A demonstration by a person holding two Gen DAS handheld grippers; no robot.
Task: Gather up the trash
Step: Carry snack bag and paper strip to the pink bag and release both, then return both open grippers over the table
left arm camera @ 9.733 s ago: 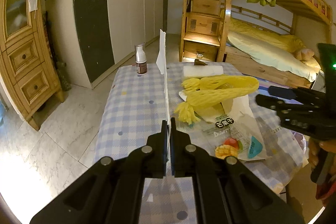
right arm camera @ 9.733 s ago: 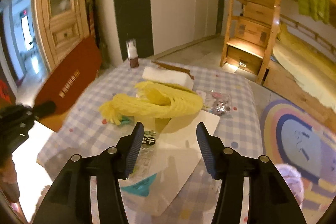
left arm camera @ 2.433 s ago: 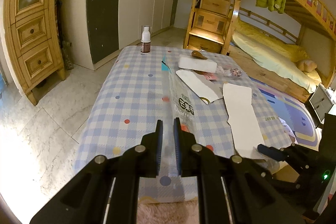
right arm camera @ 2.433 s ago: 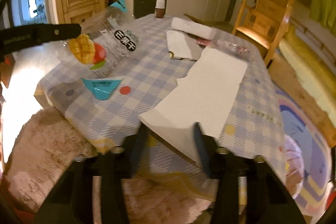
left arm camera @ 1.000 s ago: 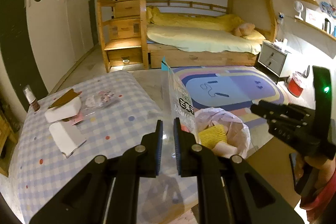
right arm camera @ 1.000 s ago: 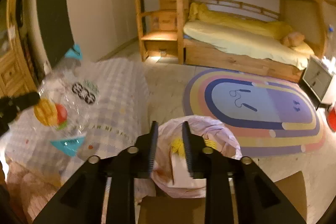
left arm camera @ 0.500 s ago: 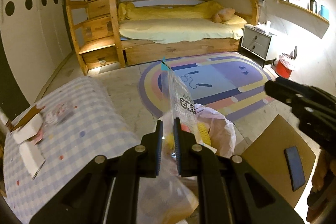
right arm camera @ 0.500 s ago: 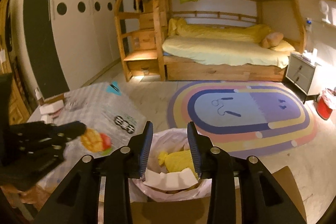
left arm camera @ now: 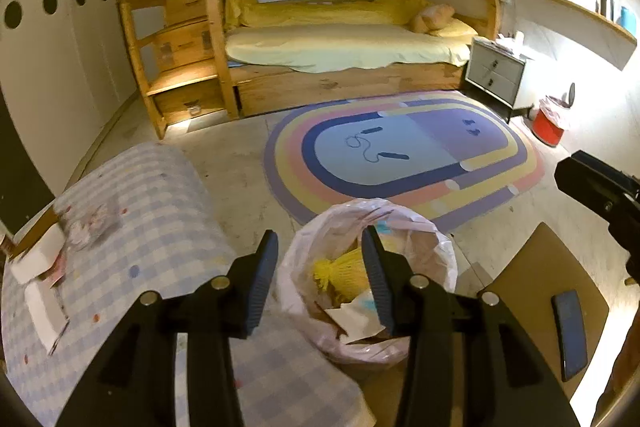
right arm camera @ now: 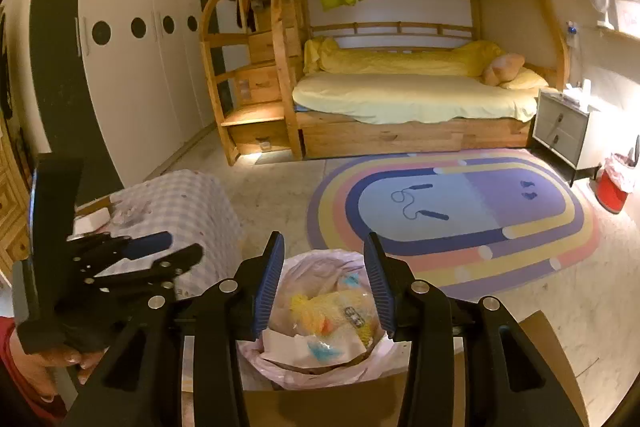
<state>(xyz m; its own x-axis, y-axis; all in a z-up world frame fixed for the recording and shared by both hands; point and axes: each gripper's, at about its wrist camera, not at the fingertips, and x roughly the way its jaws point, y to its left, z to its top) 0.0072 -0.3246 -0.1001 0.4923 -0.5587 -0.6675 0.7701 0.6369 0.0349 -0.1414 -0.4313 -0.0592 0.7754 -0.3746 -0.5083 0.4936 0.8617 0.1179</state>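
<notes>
At the bottom centre of both views, the left gripper (left arm camera: 318, 275) and the right gripper (right arm camera: 324, 277) hold their fingers spread with nothing between them, above the bin bag (left arm camera: 442, 255). In the bag lie the yellow net (left arm camera: 340, 273), the snack bag (right arm camera: 344, 307) and white paper (right arm camera: 296, 347). The checked surface (left arm camera: 160, 219) at left carries more scraps (left arm camera: 44, 311). Beyond, mid-frame, lies the rug (left arm camera: 400, 151), then the bunk bed (left arm camera: 344, 43) at the top.
</notes>
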